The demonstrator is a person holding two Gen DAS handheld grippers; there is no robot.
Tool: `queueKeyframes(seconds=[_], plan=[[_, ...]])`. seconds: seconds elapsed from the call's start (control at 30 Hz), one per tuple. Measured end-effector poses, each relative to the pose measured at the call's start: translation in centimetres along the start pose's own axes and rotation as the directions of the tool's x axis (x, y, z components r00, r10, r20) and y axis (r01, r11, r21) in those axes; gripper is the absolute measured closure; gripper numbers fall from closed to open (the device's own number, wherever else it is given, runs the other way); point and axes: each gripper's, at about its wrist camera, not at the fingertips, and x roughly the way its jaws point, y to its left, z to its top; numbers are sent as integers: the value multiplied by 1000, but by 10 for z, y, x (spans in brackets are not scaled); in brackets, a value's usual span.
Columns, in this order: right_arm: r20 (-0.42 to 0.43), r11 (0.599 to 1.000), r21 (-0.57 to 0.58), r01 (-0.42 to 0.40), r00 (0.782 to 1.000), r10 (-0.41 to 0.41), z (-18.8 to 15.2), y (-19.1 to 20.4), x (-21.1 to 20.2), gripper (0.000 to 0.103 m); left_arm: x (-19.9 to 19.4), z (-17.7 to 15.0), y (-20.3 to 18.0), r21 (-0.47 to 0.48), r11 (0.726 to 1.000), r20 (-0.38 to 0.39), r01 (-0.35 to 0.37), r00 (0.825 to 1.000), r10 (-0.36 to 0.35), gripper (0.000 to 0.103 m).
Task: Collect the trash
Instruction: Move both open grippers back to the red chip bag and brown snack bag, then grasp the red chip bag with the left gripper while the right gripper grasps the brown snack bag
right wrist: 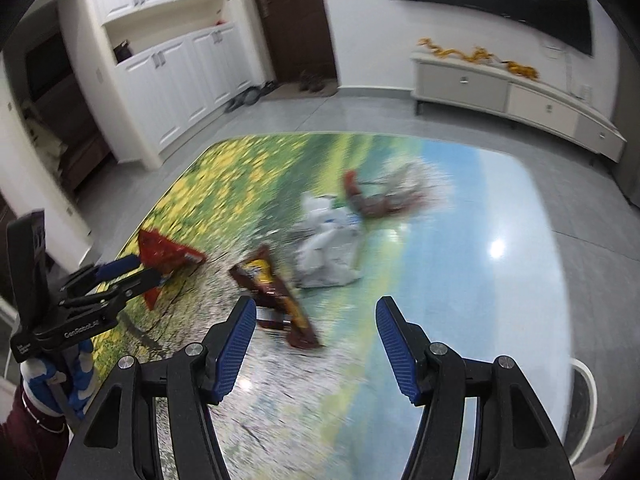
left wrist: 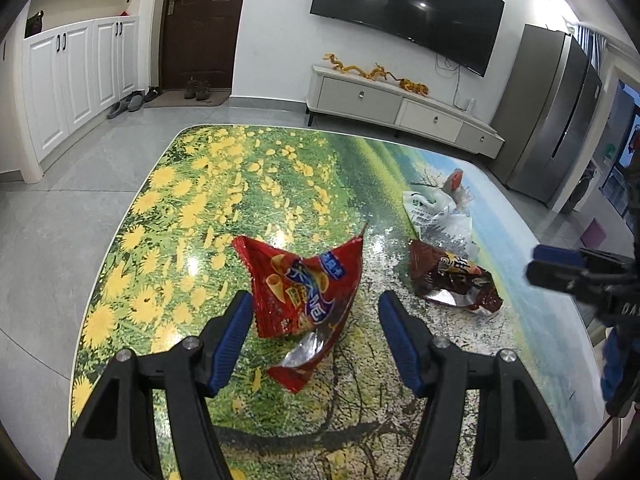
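Note:
A crumpled red snack bag [left wrist: 304, 296] lies on the flower-print table [left wrist: 200, 200], right between the tips of my open left gripper [left wrist: 316, 306], which touches nothing. A dark brown snack wrapper [left wrist: 452, 280] lies to its right; a white plastic bag [left wrist: 436, 212] and a small red-and-clear wrapper [left wrist: 456, 184] lie behind that. My right gripper [right wrist: 316, 312] is open and empty above the table, with the brown wrapper [right wrist: 276, 292] just ahead of its left finger. The right wrist view is blurred; it shows the white bag [right wrist: 328, 248], the red bag [right wrist: 168, 256] and the left gripper [right wrist: 132, 272].
The table's edges curve off at left and far side [right wrist: 360, 136]. A white round rim [right wrist: 584, 400] shows past the table's right edge. Beyond are grey floor tiles, white cabinets [left wrist: 80, 80], a TV stand [left wrist: 400, 104], a fridge [left wrist: 552, 120].

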Motion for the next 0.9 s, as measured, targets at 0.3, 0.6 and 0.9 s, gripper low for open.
queueKeyframes(seconds=[0.3, 0.6, 0.9], plan=[[-78, 993, -111, -41, 996, 33, 6, 32, 57, 43, 14, -2, 4, -15, 998, -45, 57, 997, -58, 61], [-108, 991, -126, -48, 994, 34, -5, 32, 71, 67, 19, -6, 6, -30, 995, -67, 95, 993, -97, 94], [-65, 992, -81, -94, 994, 89, -17, 27, 47, 79, -2, -14, 1, -45, 991, -41, 130, 990, -132, 97]])
